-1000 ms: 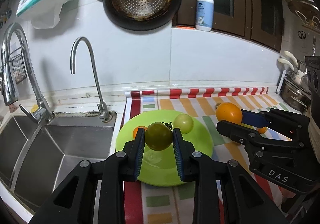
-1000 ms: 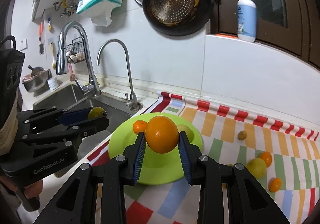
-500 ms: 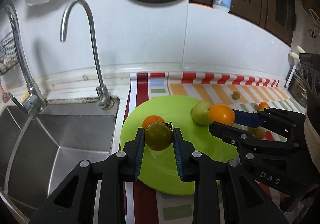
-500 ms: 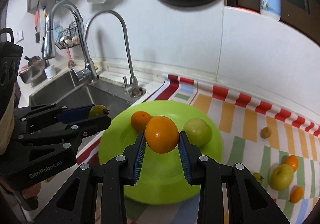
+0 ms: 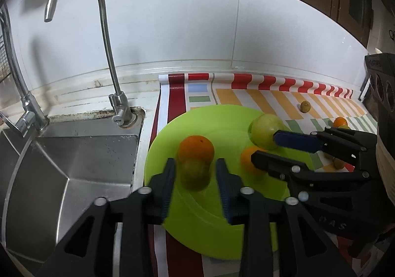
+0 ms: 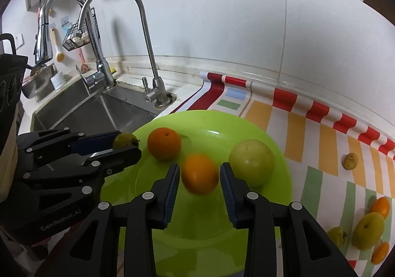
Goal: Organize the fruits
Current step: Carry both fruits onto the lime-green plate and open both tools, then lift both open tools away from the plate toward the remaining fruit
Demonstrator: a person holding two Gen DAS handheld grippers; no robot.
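Note:
My left gripper (image 5: 196, 178) hovers low over the lime-green plate (image 5: 197, 227). Its jaws are opening, and a blurred dark green fruit (image 5: 193, 174) sits between them with a gap on each side. My right gripper (image 6: 199, 178) is also over the plate (image 6: 187, 247) with its jaws opening. A blurred orange (image 6: 200, 173) lies loose between its pads. Another orange (image 6: 164, 143) and a pale green fruit (image 6: 251, 162) rest on the plate. In the right wrist view the left gripper (image 6: 128, 146) shows at the left with the dark green fruit (image 6: 124, 140).
A steel sink (image 5: 74, 166) with a tall faucet (image 5: 108, 54) lies just left of the plate. A striped mat (image 6: 308, 133) runs to the right. It carries several loose fruits, among them a small brownish one (image 6: 350, 161) and a yellow-green one (image 6: 367, 226). A white wall stands behind.
Both grippers came down and forward over the plate. Each pair of jaws has parted, and the dark green fruit and the orange are no longer pinched.

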